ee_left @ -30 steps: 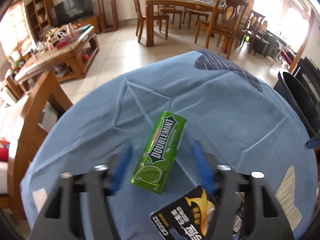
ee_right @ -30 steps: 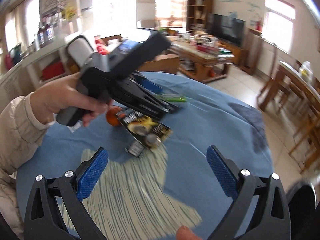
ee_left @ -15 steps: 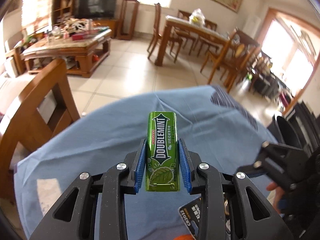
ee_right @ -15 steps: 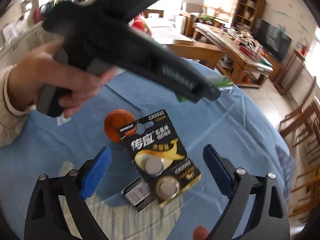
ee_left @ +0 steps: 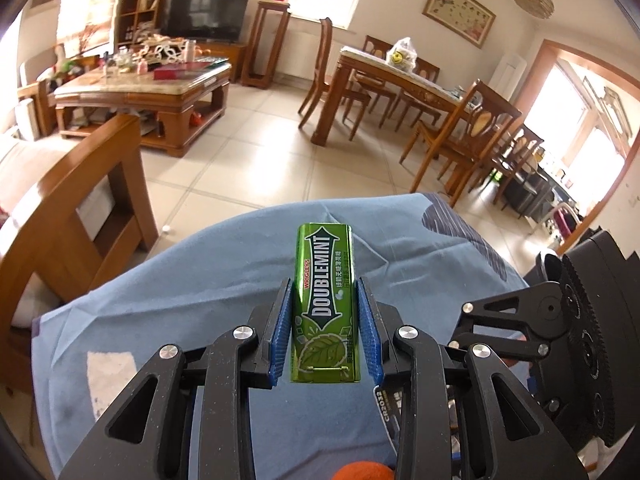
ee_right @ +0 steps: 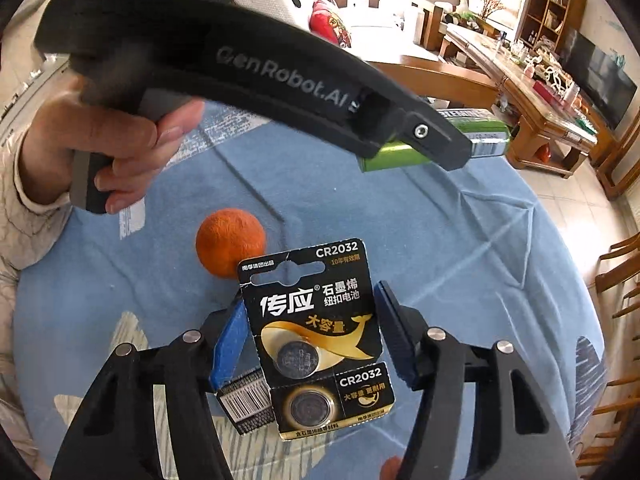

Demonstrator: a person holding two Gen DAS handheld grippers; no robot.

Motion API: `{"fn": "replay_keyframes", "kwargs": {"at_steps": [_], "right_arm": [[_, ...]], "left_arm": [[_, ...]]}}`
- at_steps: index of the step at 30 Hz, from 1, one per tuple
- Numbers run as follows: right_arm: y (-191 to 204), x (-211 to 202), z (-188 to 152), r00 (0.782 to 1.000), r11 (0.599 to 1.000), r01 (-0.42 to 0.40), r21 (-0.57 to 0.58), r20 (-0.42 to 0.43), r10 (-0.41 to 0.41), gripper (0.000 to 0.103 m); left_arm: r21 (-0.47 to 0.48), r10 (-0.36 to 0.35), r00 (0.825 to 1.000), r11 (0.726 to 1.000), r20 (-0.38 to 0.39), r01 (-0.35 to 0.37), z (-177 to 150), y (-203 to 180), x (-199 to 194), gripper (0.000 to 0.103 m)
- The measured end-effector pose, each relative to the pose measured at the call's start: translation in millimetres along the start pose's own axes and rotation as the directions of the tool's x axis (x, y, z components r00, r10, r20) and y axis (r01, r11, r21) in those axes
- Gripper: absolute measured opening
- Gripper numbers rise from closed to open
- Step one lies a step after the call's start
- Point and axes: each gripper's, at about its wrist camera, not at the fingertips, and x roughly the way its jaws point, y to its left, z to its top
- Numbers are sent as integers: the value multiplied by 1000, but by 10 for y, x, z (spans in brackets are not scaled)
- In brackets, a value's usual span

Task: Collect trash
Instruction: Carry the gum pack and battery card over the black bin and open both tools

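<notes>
We're clamping the gum pack [ee_left: 326, 304] in the left gripper [ee_left: 326, 316]; our right gripper [ee_right: 312, 340] is closing around the battery card [ee_right: 316, 332], pads not yet touching.

Sunlit tiled floor [ee_left: 256, 160], wooden furniture

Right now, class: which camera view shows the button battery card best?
The right wrist view: the button battery card lies face up, whole, between the closing right gripper's jaws. The left wrist view catches only its black corner behind the left gripper.
</notes>
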Motion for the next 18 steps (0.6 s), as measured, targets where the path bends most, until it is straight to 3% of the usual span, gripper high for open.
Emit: {"fn": "replay_keyframes", "kwargs": {"at_steps": [5, 8, 11, 14, 18], "right_arm": [[98, -256, -175, 991, 995, 65, 74, 109, -73, 60], [161, -587, -262, 968, 982, 87, 168, 219, -123, 60], [236, -993, -492, 911, 946, 77, 316, 364, -196, 60], [191, -1241, -728, 852, 885, 33, 464, 450, -267, 60], [244, -1563, -1185, 746, 783, -70, 618, 554, -370, 60]], "left_arm": [[5, -13, 1000, 1000, 22, 13, 4, 19, -27, 31], [21, -28, 998, 999, 56, 27, 13, -19, -74, 31], [49, -33, 995, 998, 92, 29, 15, -98, -122, 31], [68, -45, 991, 997, 123, 37, 19, -169, -151, 31], [100, -93, 985, 992, 147, 79, -17, -352, -171, 31]]}}
